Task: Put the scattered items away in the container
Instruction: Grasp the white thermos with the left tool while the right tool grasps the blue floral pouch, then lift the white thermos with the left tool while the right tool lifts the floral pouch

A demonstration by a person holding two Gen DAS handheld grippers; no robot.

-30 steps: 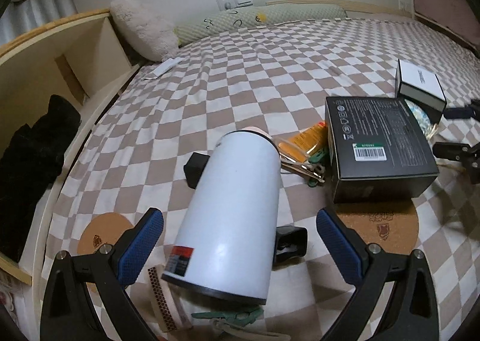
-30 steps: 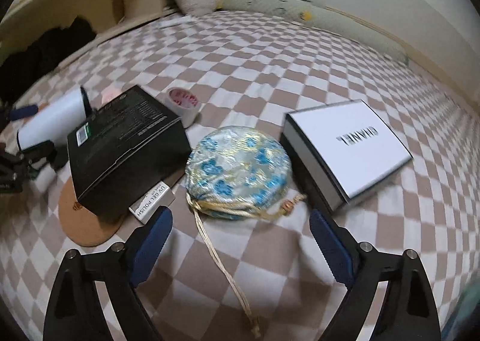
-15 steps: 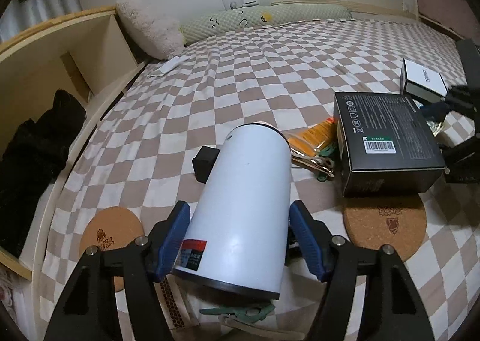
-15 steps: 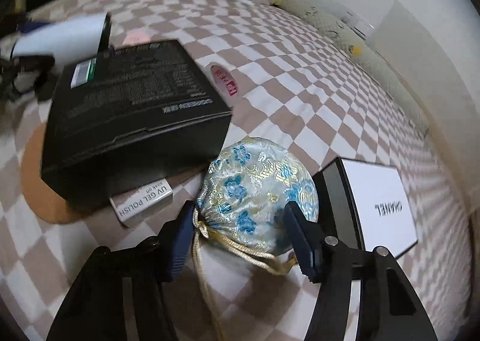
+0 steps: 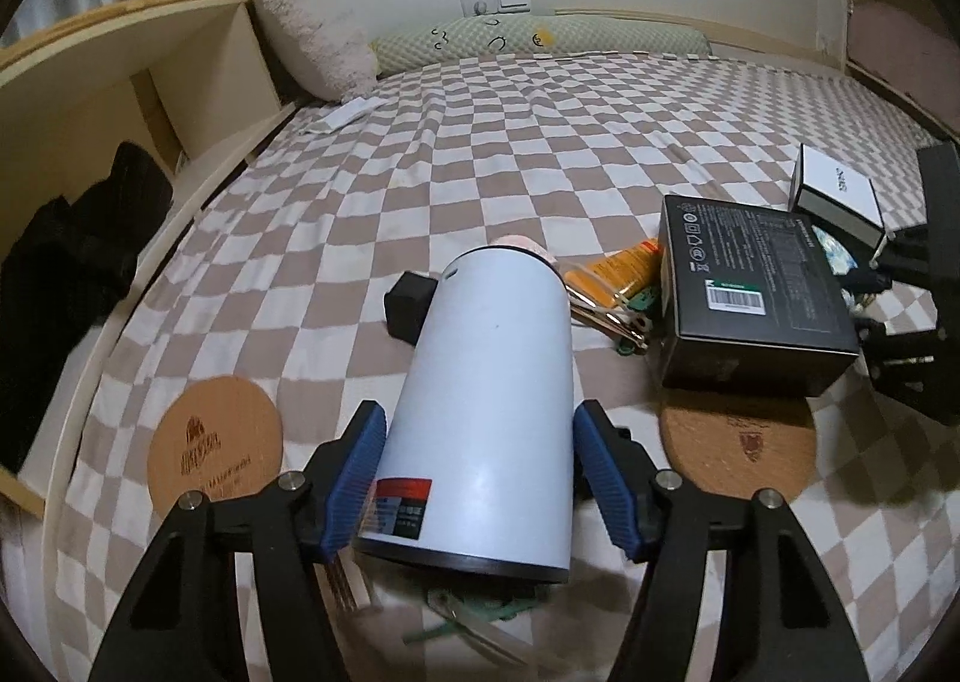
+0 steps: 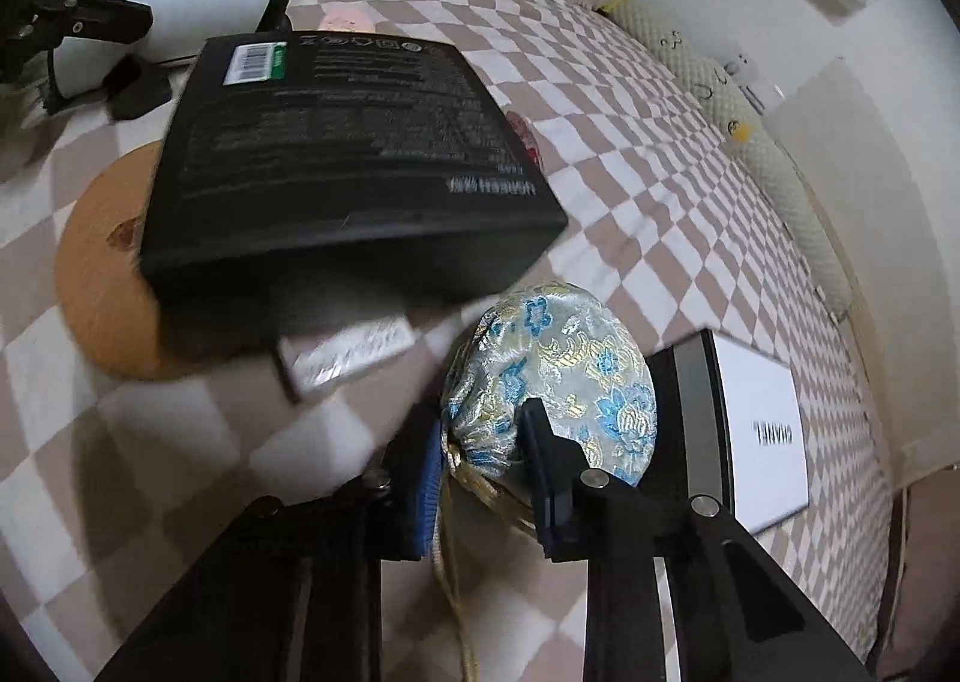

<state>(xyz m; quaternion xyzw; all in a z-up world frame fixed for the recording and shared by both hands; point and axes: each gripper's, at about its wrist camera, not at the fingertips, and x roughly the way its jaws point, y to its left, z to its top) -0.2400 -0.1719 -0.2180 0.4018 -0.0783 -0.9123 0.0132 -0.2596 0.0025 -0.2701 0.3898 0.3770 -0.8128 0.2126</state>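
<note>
At the bottom centre of the left wrist view, the left gripper (image 5: 477,487) has its blue pads (image 5: 354,481) pressed against both sides of a white cylindrical flask (image 5: 489,412), which lies on its side on the checkered bedspread (image 5: 480,154) with its black-rimmed end toward the camera. Just behind the flask sit a small black block (image 5: 408,304) and, to its right, an orange packet (image 5: 621,271). A cork coaster (image 5: 213,451) lies at lower left, and a second cork coaster (image 5: 741,445) at lower right is partly under a black box (image 5: 750,292). A white box (image 5: 837,196) sits at the right edge, beyond the black box. Low in the centre of the right wrist view, the right gripper (image 6: 480,478) is pinched on the gathered neck of a blue-and-gold brocade pouch (image 6: 570,382), whose gold drawstring (image 6: 450,556) hangs down between the fingers. The pouch lies between the black box at upper left and the white box at right. A small white carton (image 6: 348,352) peeks out from under the black box, blurred.
</note>
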